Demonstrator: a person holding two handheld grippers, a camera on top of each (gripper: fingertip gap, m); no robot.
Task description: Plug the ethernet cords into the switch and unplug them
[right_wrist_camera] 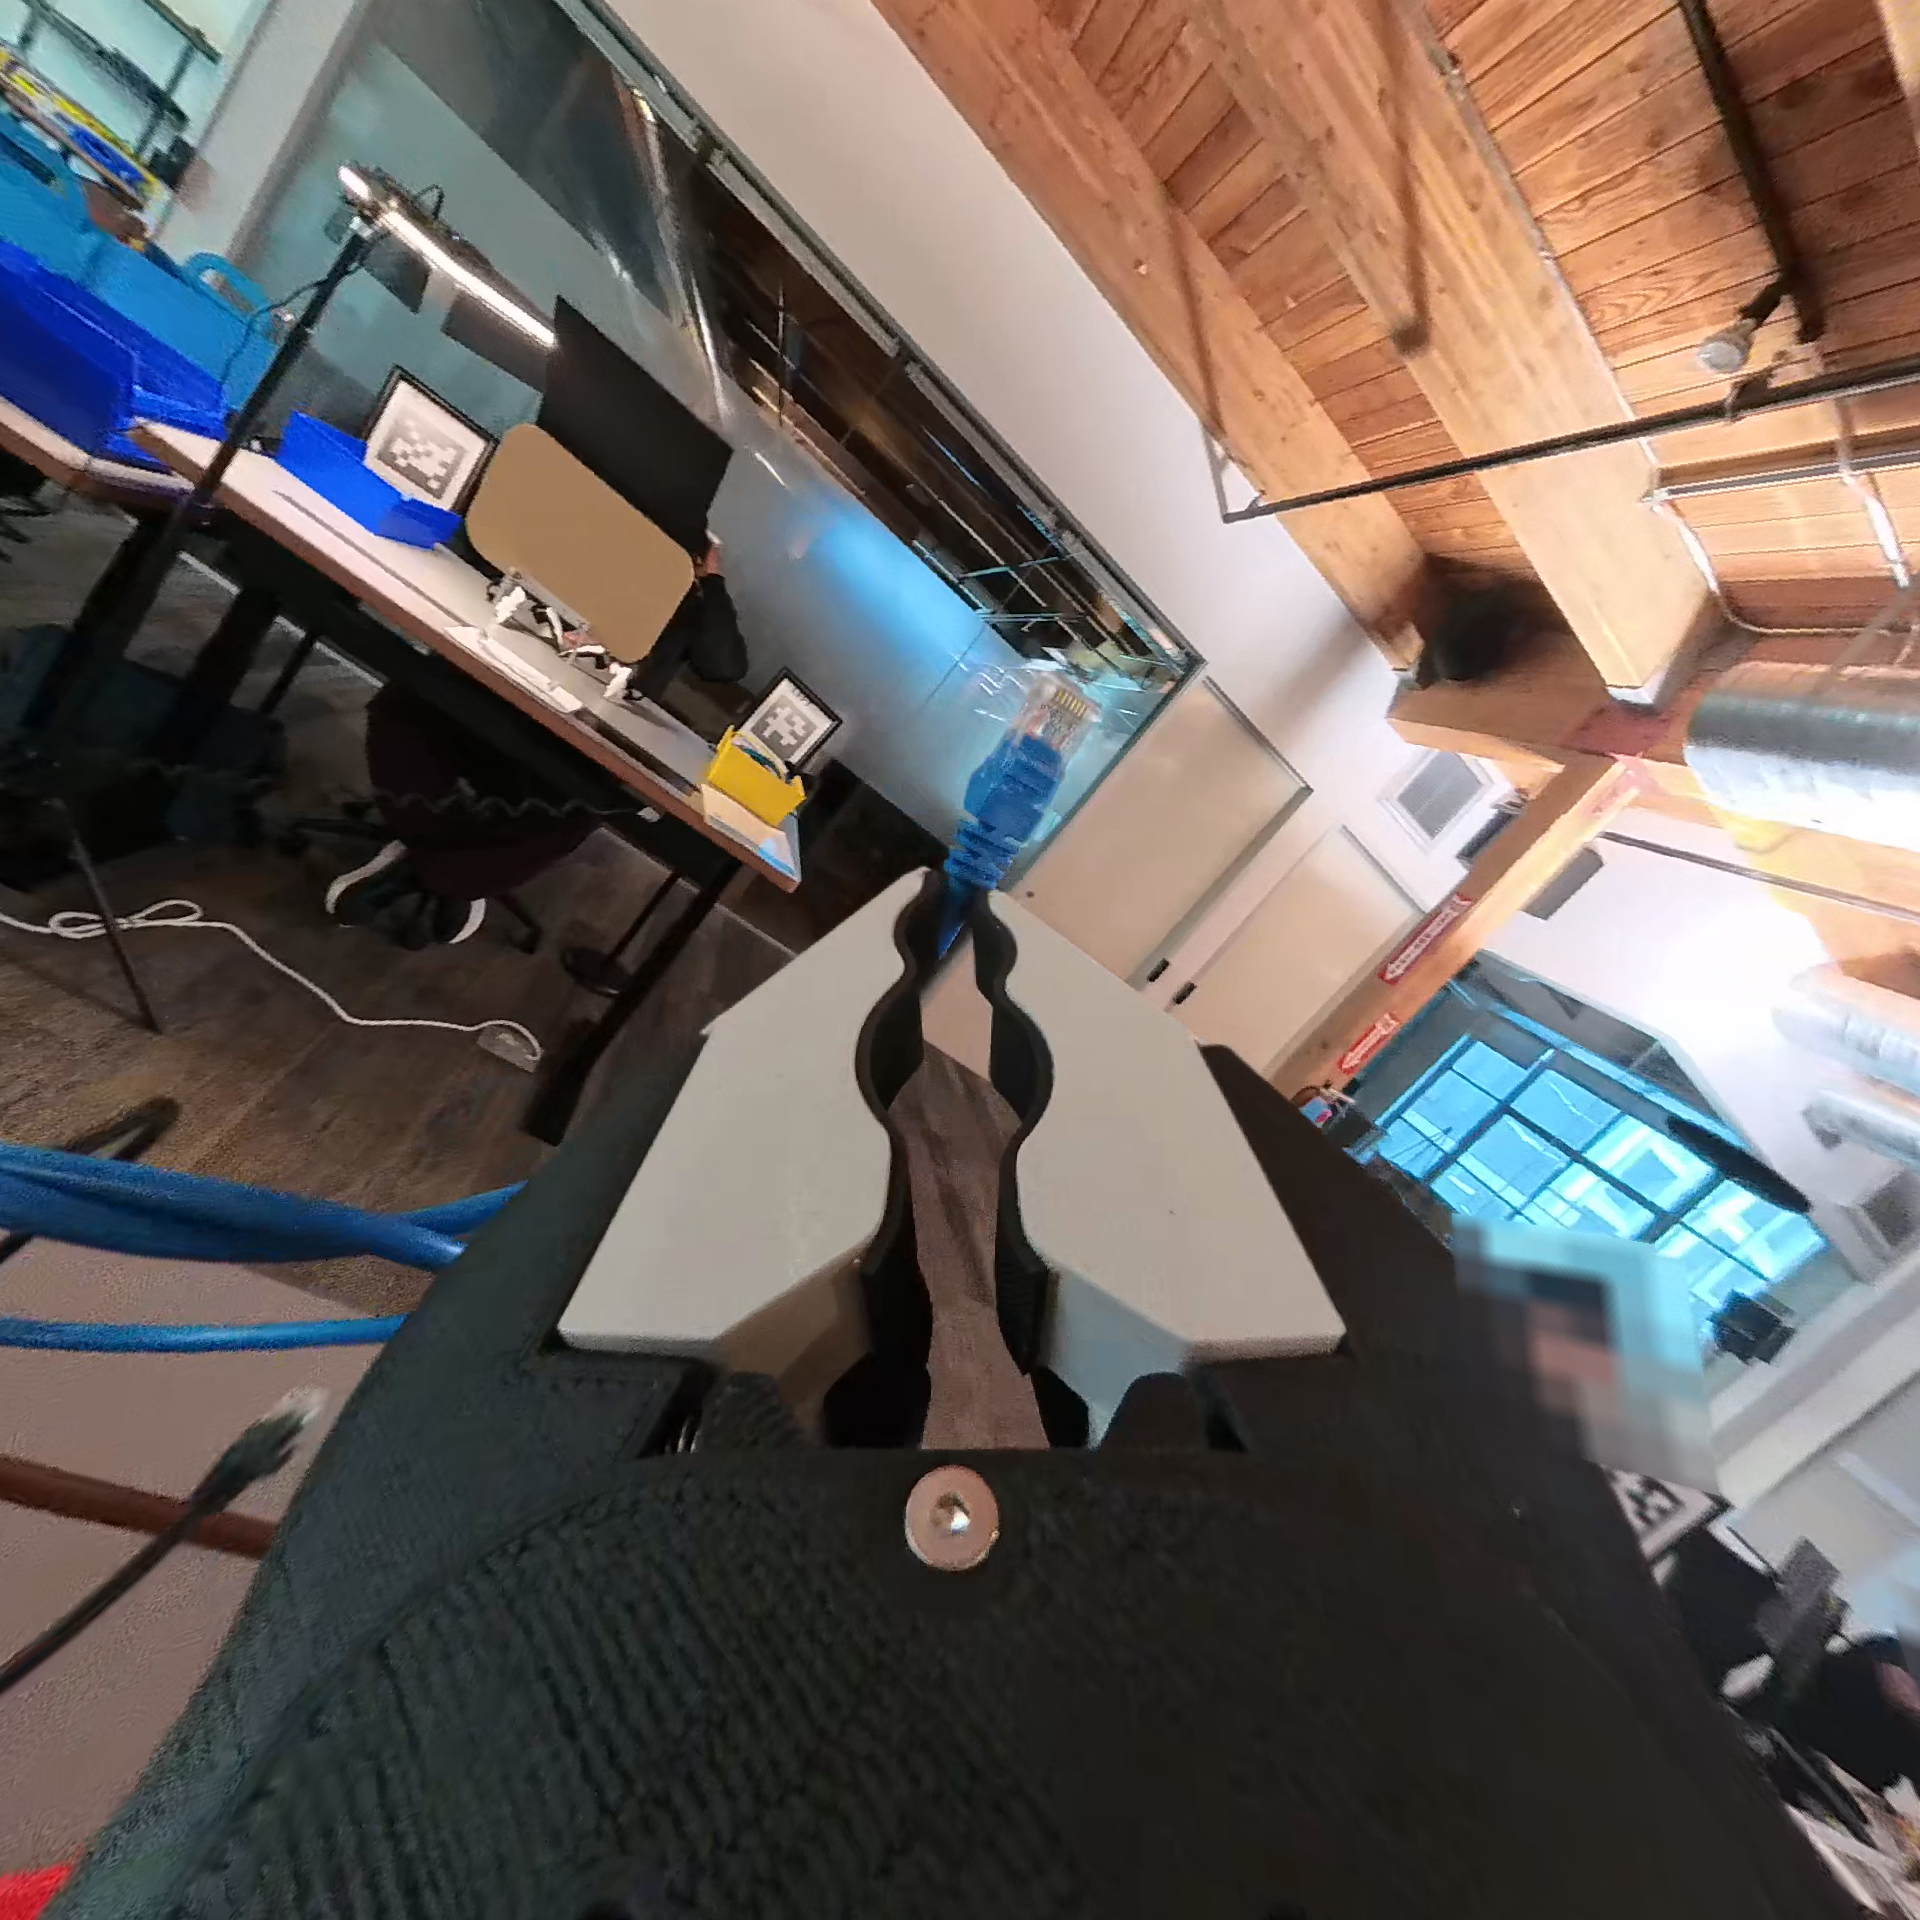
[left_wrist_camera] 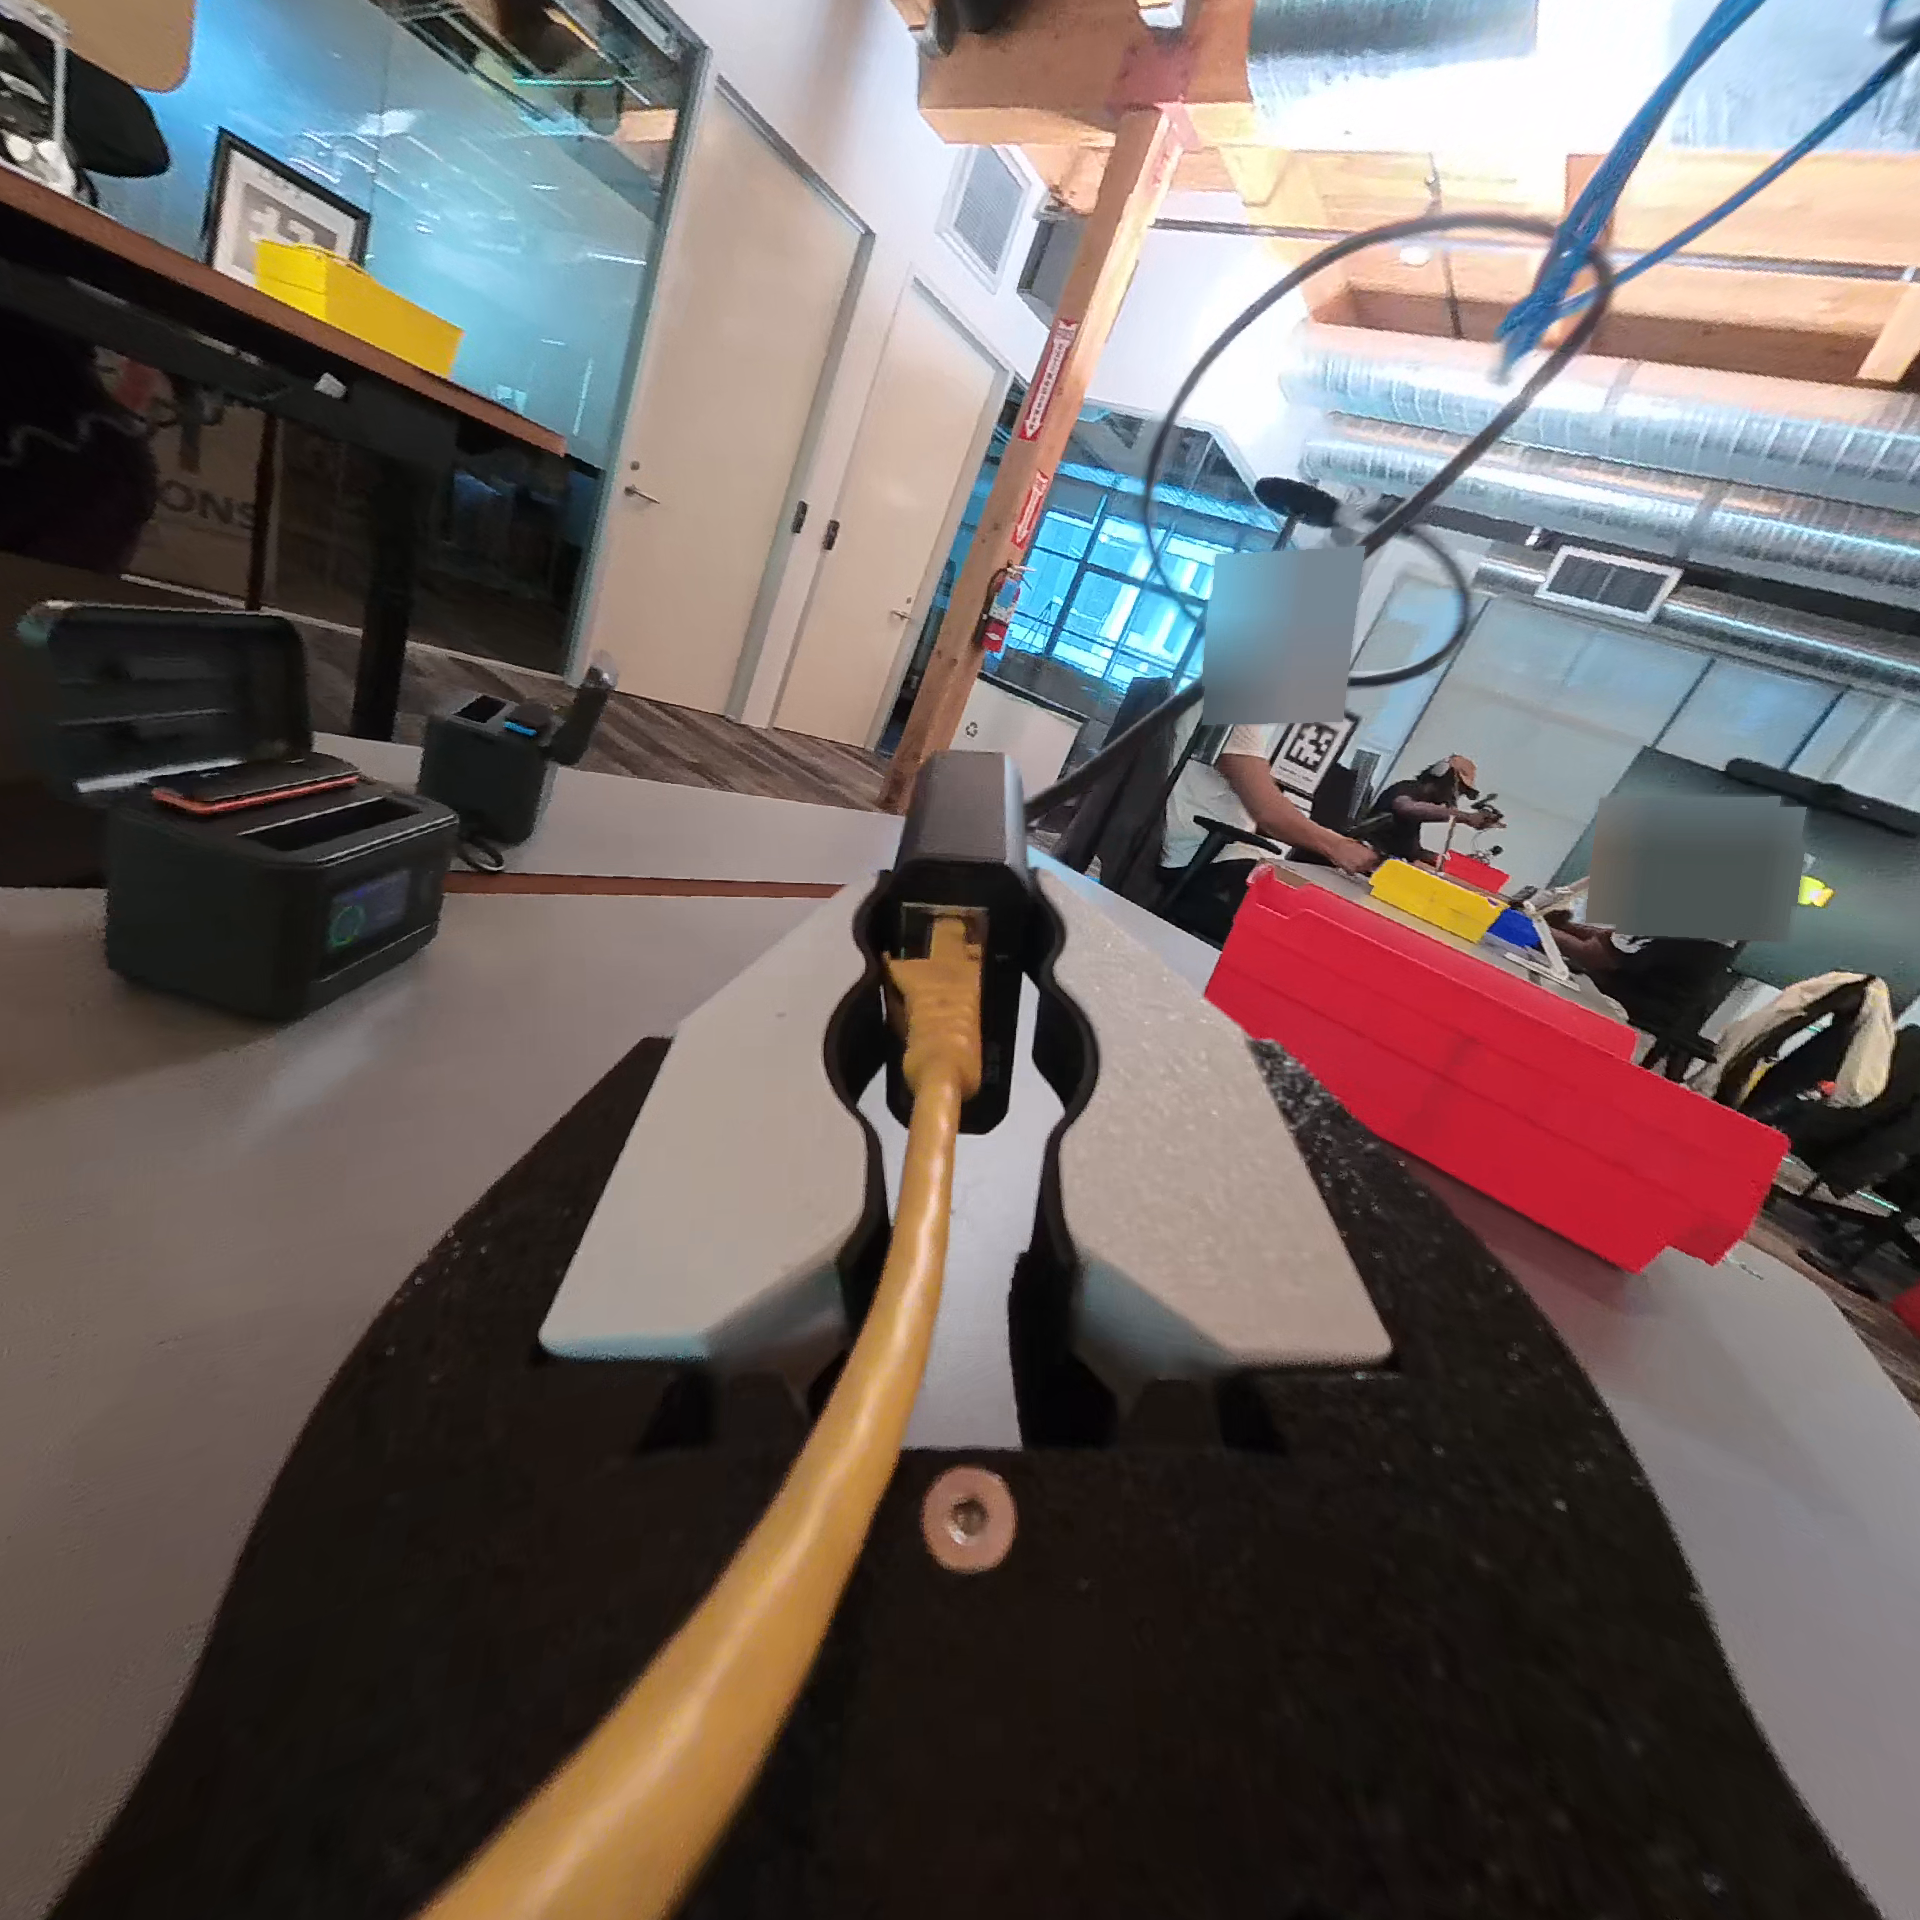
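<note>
Smooth grey table (left_wrist_camera: 312, 1039), left fingers (left_wrist_camera: 961, 935) clamping boxy black switch (left_wrist_camera: 961, 831), right fingers (right_wrist_camera: 951, 899) pinching ribbed blue cord (right_wrist_camera: 1003, 800)

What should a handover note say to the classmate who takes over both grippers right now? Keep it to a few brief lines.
Left gripper: shut on the black switch, held above the grey table.
Right gripper: shut on the blue ethernet cord just behind its plug, which points up into the air, away from any port.
Done: the yellow ethernet cord is plugged into the switch's facing port.
Left: plug in the blue cord and the loose black cord lying by the right gripper, then unplug them all.
</note>
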